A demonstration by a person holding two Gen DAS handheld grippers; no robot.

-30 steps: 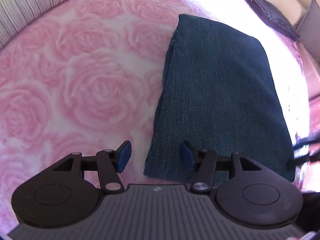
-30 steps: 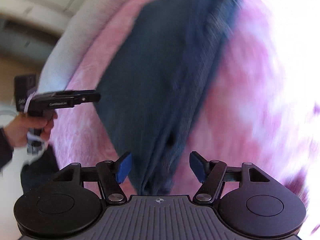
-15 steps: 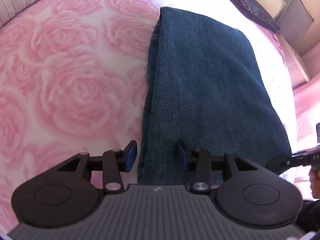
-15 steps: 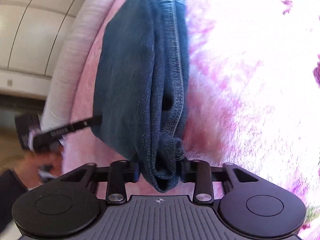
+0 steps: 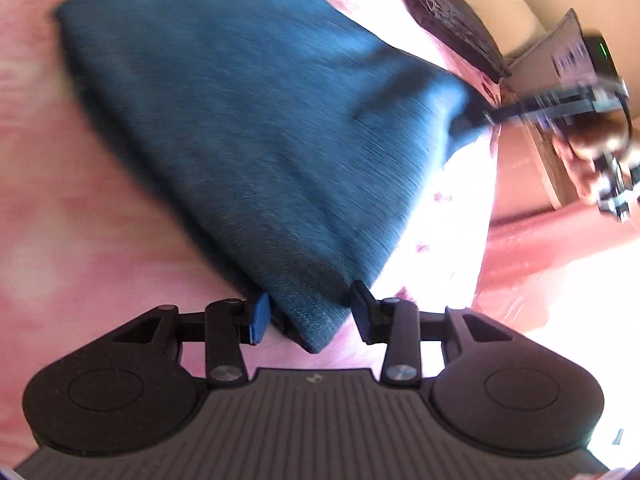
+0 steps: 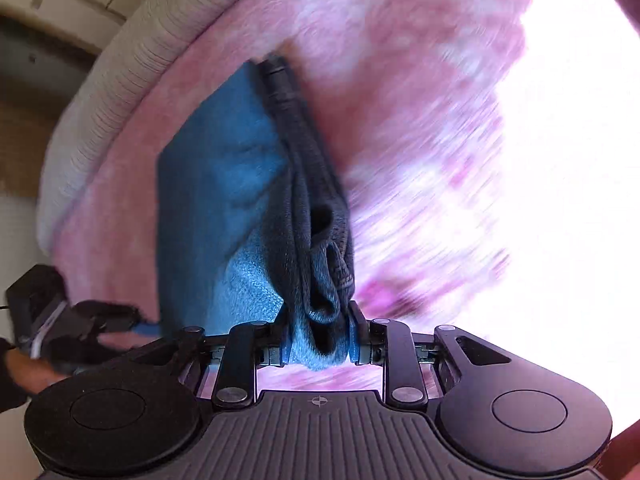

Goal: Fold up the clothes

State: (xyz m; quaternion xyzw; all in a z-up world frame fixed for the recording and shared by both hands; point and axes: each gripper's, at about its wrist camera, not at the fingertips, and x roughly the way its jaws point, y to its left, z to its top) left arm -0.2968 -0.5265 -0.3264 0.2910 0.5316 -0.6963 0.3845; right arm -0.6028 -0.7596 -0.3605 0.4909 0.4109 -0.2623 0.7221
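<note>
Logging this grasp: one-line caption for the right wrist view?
Right gripper clamps a bunched corner of folded jeans over the pink rose blanket.

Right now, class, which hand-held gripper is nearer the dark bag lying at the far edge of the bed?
Right. The right hand-held gripper holds the jeans corner just below the dark bag; the left hand-held gripper grips the opposite, nearer corner.
</note>
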